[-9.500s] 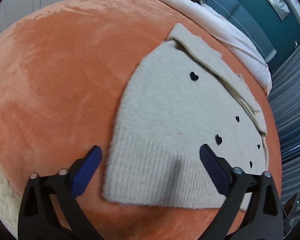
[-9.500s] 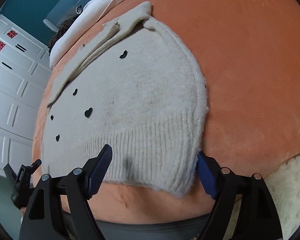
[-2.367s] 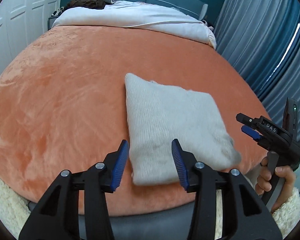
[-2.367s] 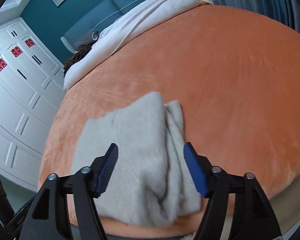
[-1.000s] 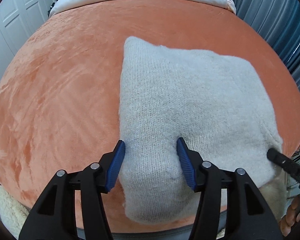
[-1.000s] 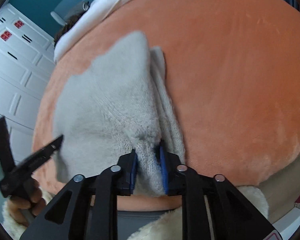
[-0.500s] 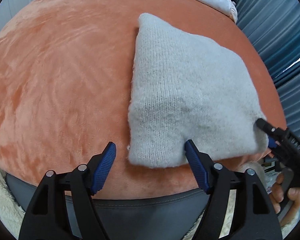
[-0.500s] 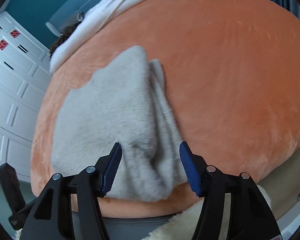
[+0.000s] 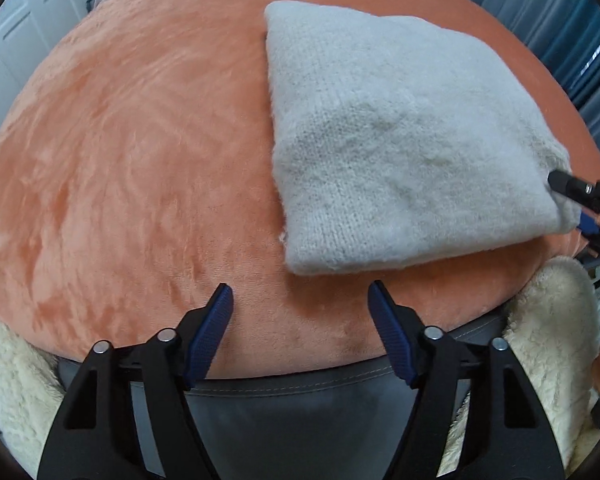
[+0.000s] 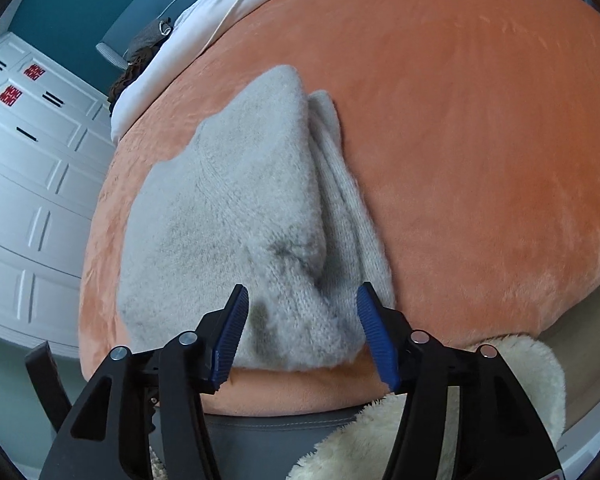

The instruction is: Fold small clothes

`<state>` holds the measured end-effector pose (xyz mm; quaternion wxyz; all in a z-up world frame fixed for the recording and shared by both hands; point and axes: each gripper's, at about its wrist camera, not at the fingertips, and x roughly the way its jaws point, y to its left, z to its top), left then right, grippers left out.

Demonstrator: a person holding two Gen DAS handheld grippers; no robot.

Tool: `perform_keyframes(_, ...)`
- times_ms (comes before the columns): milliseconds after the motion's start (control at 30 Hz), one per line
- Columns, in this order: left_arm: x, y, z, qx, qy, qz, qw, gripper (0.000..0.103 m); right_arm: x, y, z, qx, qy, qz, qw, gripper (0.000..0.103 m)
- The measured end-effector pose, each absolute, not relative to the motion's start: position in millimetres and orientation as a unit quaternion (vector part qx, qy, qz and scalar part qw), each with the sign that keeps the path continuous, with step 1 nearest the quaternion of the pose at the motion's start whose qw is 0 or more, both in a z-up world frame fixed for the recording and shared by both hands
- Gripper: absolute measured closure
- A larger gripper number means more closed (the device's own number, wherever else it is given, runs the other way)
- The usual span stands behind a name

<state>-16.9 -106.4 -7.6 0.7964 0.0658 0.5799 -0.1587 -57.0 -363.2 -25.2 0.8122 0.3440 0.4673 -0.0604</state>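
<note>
The folded sweater (image 9: 400,140) lies as a compact cream rectangle on the orange blanket (image 9: 140,160), close to the near edge of the bed and toward its right side. One short end reaches almost to the edge where the grey bed frame (image 9: 300,408) begins.

Left tongs (image 9: 300,312): jaws spread wide, holding nothing, and standing over bare blanket just short of the sweater's near edge. One second ago they were narrower and pressed down into the knit; half a second ago they were opening at the near edge. They have since backed clear.

Right tongs (image 10: 300,320): jaws also wide apart, holding nothing, straddling the sweater's near right corner (image 10: 300,332) without closing on it. One second ago they were pinched shut on that corner; that grip has been released. In the left wrist view their tips (image 9: 580,196) appear at the sweater's right end.

Condition of the fold: the upper layer sits flat. On the right side the layers (image 10: 340,200) show stacked and slightly offset, with a dark crease between them.

Assessment: both tools having let go, the final tidy-up pinch appears finished and this garment is judged essentially folded. The offset right edge is the only remaining defect; a light squaring-up could be warranted.
</note>
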Motion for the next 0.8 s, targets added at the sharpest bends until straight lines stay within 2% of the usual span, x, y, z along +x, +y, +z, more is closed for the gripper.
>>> perform_keyframes(33, -15.8, -106.3, -4.9, 0.058, 0.575, -0.166, 0.799, 0.059, -55.7, -362.6, -27.9, 0.342, 0.472, -0.062, 0.81, 0.049)
perform_keyframes(67, -13.5, -107.6, -1.5, 0.053, 0.571, -0.178, 0.8, 0.082, -54.7, -361.9, -27.2, 0.338, 0.473, -0.065, 0.811, 0.057)
perform_keyframes(100, -10.9, -108.7, 1.0, 0.054, 0.57, -0.18, 0.8, 0.092, -57.3, -364.3, -22.5, 0.336, 0.466, -0.063, 0.816, 0.083)
perform_keyframes(133, -8.7, -109.5, 2.6, 0.056, 0.57, -0.177, 0.8, 0.094, -59.2, -364.2, -12.6, 0.339, 0.45, -0.056, 0.825, 0.087)
perform_keyframes(233, -5.9, -105.4, 0.2, 0.05, 0.577, -0.177, 0.796, 0.097, -69.0, -367.2, 14.7, 0.31, 0.414, -0.075, 0.853, 0.09)
perform_keyframes(367, -7.4, -106.1, -14.0, 0.052, 0.594, -0.168, 0.785, 0.099, -54.0, -363.5, -43.5, 0.253, 0.508, -0.095, 0.818, 0.09)
perform_keyframes(400, -8.4, -105.5, -14.7, 0.052, 0.597, -0.165, 0.783, 0.1, -54.7, -360.1, -43.4, 0.242, 0.503, -0.098, 0.824, 0.089)
perform_keyframes(467, -9.5, -102.5, -12.6, 0.056, 0.602, -0.16, 0.78, 0.101, -56.2, -355.4, -28.8, 0.227, 0.494, -0.104, 0.833, 0.086)
perform_keyframes(533, -12.0, -99.3, -5.0, 0.055, 0.602, -0.158, 0.781, 0.1, -60.9, -354.5, -17.2, 0.241, 0.479, -0.1, 0.838, 0.075)
perform_keyframes(800, -16.6, -114.3, 39.4, 0.103, 0.548, -0.15, 0.816, 0.096, -51.3, -331.3, 62.6, 0.216, 0.398, -0.077, 0.888, 0.075)
